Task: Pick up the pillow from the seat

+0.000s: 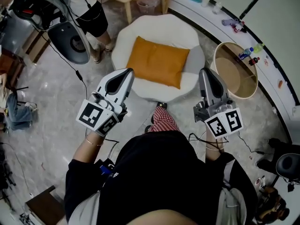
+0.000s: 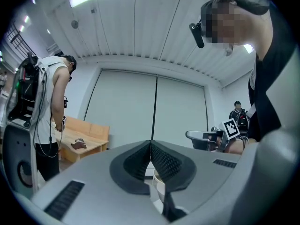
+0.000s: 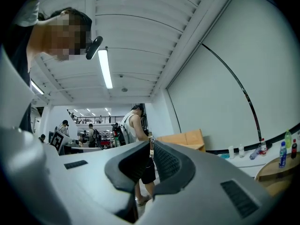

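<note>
Nearest to us, we hold a grey two-jaw tool in each hand, both pointing roughly level and away from our body. The left gripper (image 1: 127, 72) has its jaws pressed together with nothing between them. The right gripper (image 1: 205, 71) is likewise closed and empty.

Just ahead of both tips, and lower down, sits a round white seat (image 1: 196, 56). The orange pillow (image 1: 158, 61) lies flat on it, ahead of the gap between the two grippers and a little nearer the left one. Neither gripper touches it. Just to the right of the right gripper, a round open tub (image 1: 234, 74) stands on the floor (image 1: 56, 125). Farther off, ahead and left of the left gripper, a person (image 1: 91, 11) stands beyond the seat.

We judge the pick to be at its approach. The main risk is arriving with closed jaws, which would only shove the pillow across the seat. The pillow looks soft and smooth, so a shallow pinch on one corner could slip, or let it sag and drag. A wide swing of the right gripper could knock the tub.
</note>
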